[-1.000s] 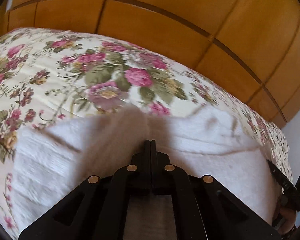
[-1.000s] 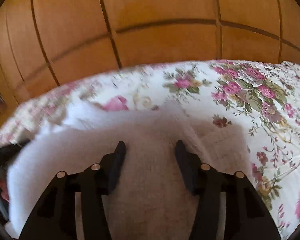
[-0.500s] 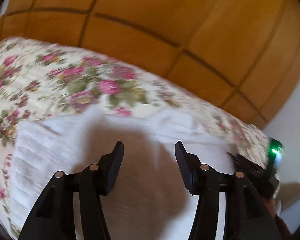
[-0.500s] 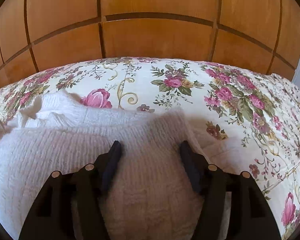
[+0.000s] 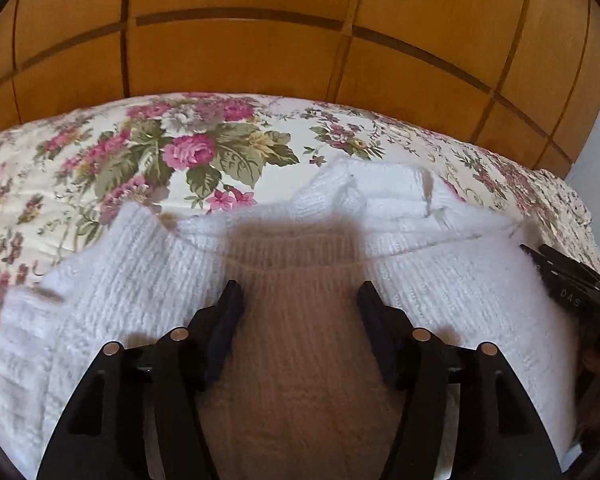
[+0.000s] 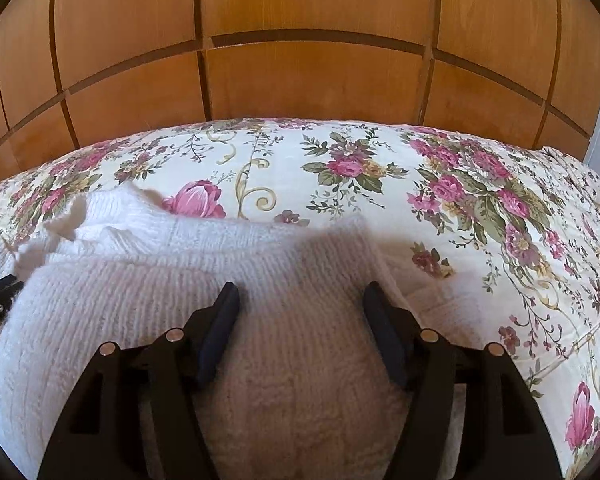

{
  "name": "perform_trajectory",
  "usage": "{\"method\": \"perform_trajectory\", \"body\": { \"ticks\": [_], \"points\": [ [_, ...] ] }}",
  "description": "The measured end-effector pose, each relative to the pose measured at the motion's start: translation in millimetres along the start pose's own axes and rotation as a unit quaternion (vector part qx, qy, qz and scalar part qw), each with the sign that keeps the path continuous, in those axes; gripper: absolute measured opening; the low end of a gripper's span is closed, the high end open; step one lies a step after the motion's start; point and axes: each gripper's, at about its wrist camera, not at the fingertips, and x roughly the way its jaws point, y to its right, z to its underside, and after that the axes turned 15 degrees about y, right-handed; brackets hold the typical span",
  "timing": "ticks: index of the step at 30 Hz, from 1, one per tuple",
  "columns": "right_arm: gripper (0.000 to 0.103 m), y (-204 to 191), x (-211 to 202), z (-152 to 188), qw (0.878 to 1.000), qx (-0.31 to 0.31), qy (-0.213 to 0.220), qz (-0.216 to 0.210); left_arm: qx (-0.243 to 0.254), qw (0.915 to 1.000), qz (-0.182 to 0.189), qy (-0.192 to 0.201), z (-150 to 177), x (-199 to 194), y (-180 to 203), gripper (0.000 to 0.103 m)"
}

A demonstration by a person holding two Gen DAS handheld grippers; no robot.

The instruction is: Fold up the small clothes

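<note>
Lying on the bed [image 5: 148, 148], the white sweater [image 5: 112, 280] is spread over the flowery cover. The left gripper [image 5: 300, 292] is over the sweater with wide jaws, holding nothing. The right gripper [image 6: 300, 292] is over the sweater's right part, jaws wide too. Behind the bed is a wooden wall [image 6: 300, 80].

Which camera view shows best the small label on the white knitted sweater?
The left wrist view. There the label stands at the far folded edge of the white sweater, right of the open left gripper. The right wrist view shows the sweater under the open right gripper, but no label that I can make out.
</note>
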Motion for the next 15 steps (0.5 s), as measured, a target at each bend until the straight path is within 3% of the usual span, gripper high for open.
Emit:
{"method": "perform_trajectory", "body": {
  "ticks": [2,4,6,8,12,15],
  "points": [
    [0.081,2.8,-9.6,0.3,1.000,0.010,0.025,-0.008,-0.001,1.0000,0.003,0.008,2.3,-3.7,-0.9,0.060],
    [0.088,10.4,-29.0,0.1,0.997,0.034,0.066,-0.007,-0.009,0.9998,0.010,0.017,4.3,-8.5,-2.6,0.060],
    [0.083,17.8,-42.0,1.3,0.996,0.056,0.075,0.001,-0.024,0.9993,0.014,0.024,4.2,-18.8,-6.3,0.061],
    [0.064,20.9,-46.6,3.8,0.997,0.048,0.057,0.018,-0.043,0.9985,0.012,0.032,2.8,-32.7,-10.6,0.068],
    [0.062,37.4,-34.2,14.0,0.996,0.065,0.013,0.055,-0.033,0.9981,-0.030,0.043,13.4,-45.8,-17.4,0.071],
    [0.065,40.4,-20.2,13.0,0.995,0.079,-0.003,0.058,-0.026,0.9985,-0.023,0.043,16.3,-38.6,-19.1,0.075]
  ]
}}
